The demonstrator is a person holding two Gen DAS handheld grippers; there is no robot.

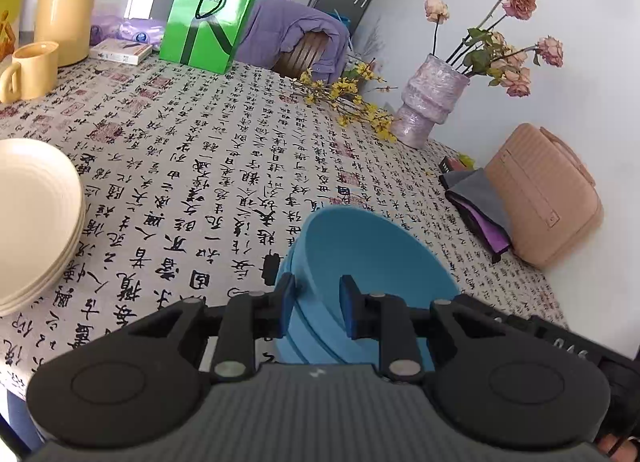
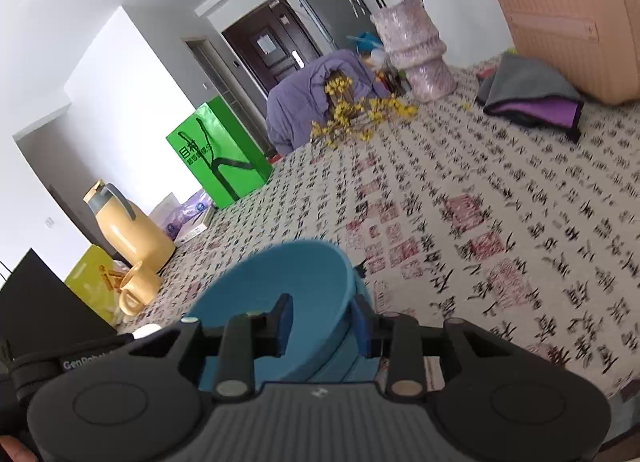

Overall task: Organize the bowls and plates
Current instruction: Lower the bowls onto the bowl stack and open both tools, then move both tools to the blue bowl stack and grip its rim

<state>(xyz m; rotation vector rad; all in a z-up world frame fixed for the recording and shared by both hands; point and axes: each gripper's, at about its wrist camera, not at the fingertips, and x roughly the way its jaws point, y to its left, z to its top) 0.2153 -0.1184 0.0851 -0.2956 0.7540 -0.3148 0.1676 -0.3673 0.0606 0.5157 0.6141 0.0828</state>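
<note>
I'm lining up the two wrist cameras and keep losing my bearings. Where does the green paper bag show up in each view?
Left wrist: the green paper bag stands at top, left of centre, at the far table edge, right of the yellow thermos.
Right wrist: the bag sits left of centre, mid-height, tilted by the lens, up and right of the thermos.
Shared landmark: the pink vase of dried roses.

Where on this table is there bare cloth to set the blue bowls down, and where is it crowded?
The widest bare cloth lies mid-table, between the cream plates, the green bag, the yellow sprigs and the blue bowls. Crowded: the far corner with the flask and mug, and the wall side by the vase and pink case.
</note>
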